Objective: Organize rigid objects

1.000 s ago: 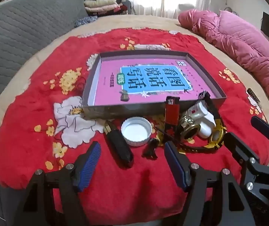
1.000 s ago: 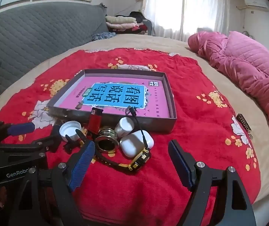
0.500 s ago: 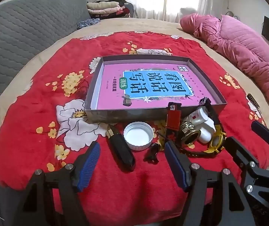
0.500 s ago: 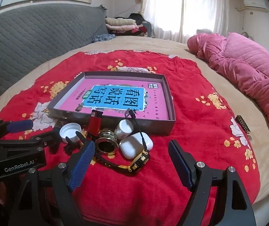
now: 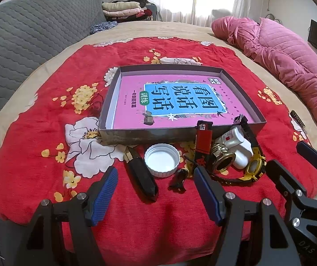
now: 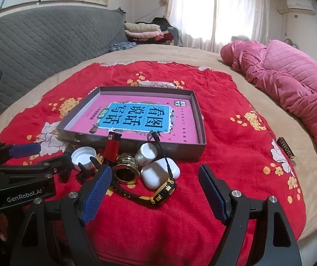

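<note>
Red floral blanket (image 5: 47,119) covers the bed and carries everything in play. Nearest the cameras, both grippers hang above it with their blue-padded fingers spread wide and nothing between them: the left gripper (image 5: 156,190) and, to its right, the right gripper (image 6: 153,190).

Just ahead of the left gripper lies a black folding knife (image 5: 140,175), its long axis running roughly along the view direction, tilted a little left at the far end — so the fingers as they stand would close across its width. Beside it sits a white bottle cap (image 5: 161,159), open side up, and a small black clip (image 5: 179,178) near the left gripper's right finger.

Ahead of the right gripper, slightly left of centre, sits the tighter cluster: a white earbud case (image 6: 158,173), a brass ring (image 6: 126,170), a small white bottle (image 6: 147,153) and a red lighter (image 6: 111,147) leaning toward the box wall, with a black and yellow watch (image 6: 163,189) looped around the case. These touch or overlap, so picking one may drag another.

Beyond them all lies the shallow grey box (image 6: 199,122) with a pink book inside — likely the destination. The knife is the left hand's nearest item; the case and watch are the right's.
</note>
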A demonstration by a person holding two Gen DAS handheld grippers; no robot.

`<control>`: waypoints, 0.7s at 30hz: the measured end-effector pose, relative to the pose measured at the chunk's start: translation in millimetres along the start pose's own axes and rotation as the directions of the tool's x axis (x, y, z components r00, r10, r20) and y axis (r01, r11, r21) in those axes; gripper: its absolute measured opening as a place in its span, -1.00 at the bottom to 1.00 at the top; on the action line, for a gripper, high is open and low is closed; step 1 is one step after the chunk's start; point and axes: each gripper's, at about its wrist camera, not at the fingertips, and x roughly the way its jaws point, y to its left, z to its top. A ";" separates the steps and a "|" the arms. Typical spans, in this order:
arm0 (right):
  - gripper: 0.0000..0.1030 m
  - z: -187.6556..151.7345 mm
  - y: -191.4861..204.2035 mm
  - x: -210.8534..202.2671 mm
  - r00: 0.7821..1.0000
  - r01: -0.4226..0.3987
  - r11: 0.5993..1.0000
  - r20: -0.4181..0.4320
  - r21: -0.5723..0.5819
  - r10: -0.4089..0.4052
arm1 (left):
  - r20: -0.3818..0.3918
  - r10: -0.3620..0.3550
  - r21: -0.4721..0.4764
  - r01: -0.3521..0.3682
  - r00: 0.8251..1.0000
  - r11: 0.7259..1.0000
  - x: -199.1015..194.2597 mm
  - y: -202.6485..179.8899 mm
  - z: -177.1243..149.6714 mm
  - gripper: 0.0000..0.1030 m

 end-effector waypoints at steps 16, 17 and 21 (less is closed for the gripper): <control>0.57 0.4 -4.3 -1.0 1.000 0.002 1.000 0.008 0.018 -0.002 | 0.000 -0.003 -0.002 0.003 1.000 1.000 0.5 -1.2 -0.8 0.36; 0.57 0.6 -4.3 -0.8 1.000 0.002 1.000 0.008 0.016 -0.002 | -0.002 -0.004 -0.001 0.004 1.000 1.000 0.4 -1.0 -0.8 0.36; 0.57 0.4 -4.0 -0.1 1.000 0.003 1.000 0.009 0.014 -0.003 | -0.005 -0.006 -0.001 0.006 1.000 1.000 1.1 -1.0 -1.0 0.36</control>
